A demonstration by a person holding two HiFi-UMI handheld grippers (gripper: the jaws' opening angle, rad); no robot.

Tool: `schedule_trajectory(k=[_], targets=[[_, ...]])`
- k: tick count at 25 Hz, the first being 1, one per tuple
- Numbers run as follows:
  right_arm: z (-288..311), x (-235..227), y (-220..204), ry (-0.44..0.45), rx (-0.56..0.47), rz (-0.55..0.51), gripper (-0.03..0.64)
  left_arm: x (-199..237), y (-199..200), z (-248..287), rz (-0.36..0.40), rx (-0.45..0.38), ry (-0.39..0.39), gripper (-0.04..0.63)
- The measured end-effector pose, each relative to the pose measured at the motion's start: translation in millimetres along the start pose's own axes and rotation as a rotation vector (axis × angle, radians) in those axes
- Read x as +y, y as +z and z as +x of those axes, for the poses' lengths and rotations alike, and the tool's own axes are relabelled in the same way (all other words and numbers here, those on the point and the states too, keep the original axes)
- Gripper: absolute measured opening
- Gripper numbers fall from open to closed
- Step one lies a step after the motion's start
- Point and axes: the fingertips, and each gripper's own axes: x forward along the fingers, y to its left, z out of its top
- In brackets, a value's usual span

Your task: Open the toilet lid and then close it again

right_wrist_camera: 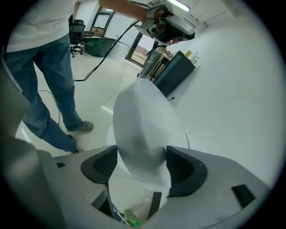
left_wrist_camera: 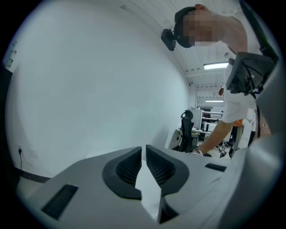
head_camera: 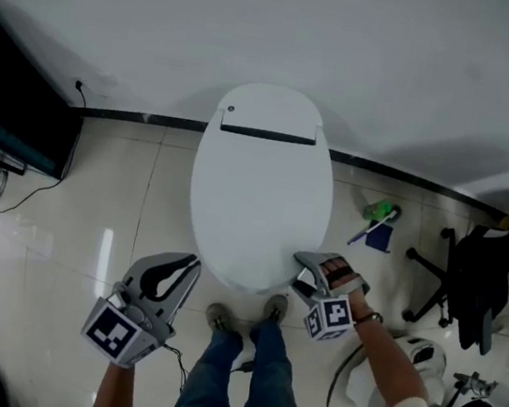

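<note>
- Toilet lid [head_camera: 261,189] is lying flat over the bowl in the centre of the head view, hinge end toward the wall.
- R claw [head_camera: 313,271] is sitting at the lid's front-right rim. Its jaws are standing apart w/ the lid's front edge btwn them, and I'm not seeing the pads pressing on it.
- L claw [head_camera: 190,264] is hanging at lower left, near the lid's front but apart from it. Jaws are together, nothing btwn them.
- Risk 1: the lid is smooth and rounded, so if I'm biting only the very lip, I'm expecting the pads to slide off and the lid to drop and slam.
- Risk 2: if I'm reaching too deep, I'm prob. catching the seat along w/ the lid and lifting both.
- Risk 3: I'm working one-handed, so an off-centre pull is likely twisting the hinge.
- Count: I'm seeing 1 toilet, 1 lid, 2 claws, 1 green-handled brush [head_camera: 378,214] on the floor right of the bowl, and 2 shoes [head_camera: 218,318] at the bowl's front.
</note>
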Motion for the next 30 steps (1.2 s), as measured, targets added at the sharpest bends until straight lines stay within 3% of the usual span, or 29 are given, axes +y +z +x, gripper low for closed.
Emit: schedule_trajectory(k=[10,18,22,25,30], targets=[[97.7,85.7,-30.1,0.241,0.100,0.118,0.336,-1.9,-67.9,6.5,-0.020,0.041,-0.009,0.025],[133.5,99.3,-38.4,0.333,0.190,0.248,0.336,-13.2,-67.2,12.7,-0.019,0.031,-0.015,0.025],[126.3,93.5,-30.7,0.351,0.142,0.333,0.336,-9.9,-61.3,10.9,-0.021,0.032,-0.002,0.025],[99.5,80.5,-13.7,0.299,0.046,0.494,0.336,-8.9,-50.8,7.0,-0.014,0.034,0.009,0.025],[-23.3,-9.0,43.1,0.055,-0.215,0.819,0.336,-12.0,-17.6,-1.8,-0.008,0.037,0.031,0.025]])
